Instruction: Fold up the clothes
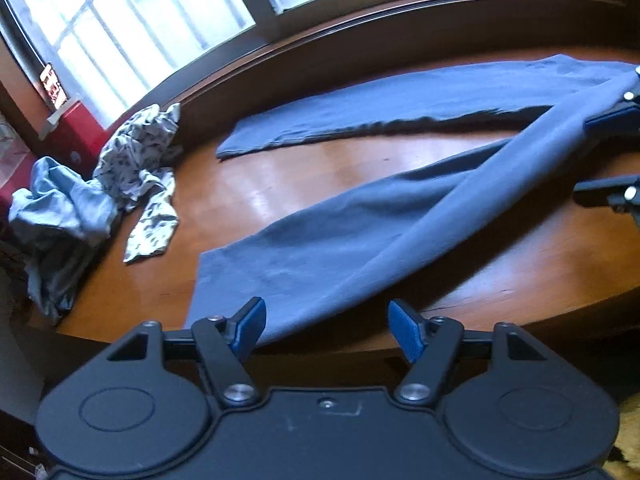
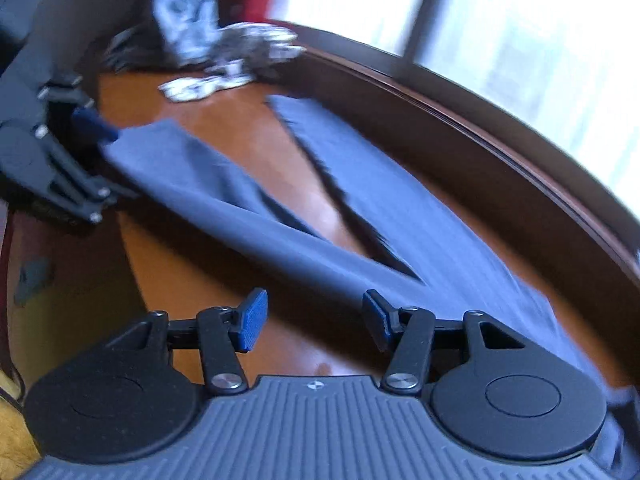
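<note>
We have the blue trousers spread on the wooden table, two legs splayed in a V; the far leg runs along the table's window edge, the near leg runs diagonally toward the table's front edge, its long axis leading from the crotch out to the hem; that near leg carries a rolled fold along its length.

Our left gripper hovers at the front edge, right over the hem end of the near leg; its fingers stand wide apart and hold nothing; whether a pad brushes the cloth we cannot tell. Our right gripper sits at the waist end, where the legs meet, the cloth lying just ahead and to its right; its fingers are also well apart and empty.

So each hand has its own end of the near leg, left nearer the hem, right nearer the waist; we judge the coming move to be gripping that leg at both ends and carrying it across onto the far leg.

A crumpled patterned garment and a pale blue one wait at the table's left end, well apart from the trousers.
</note>
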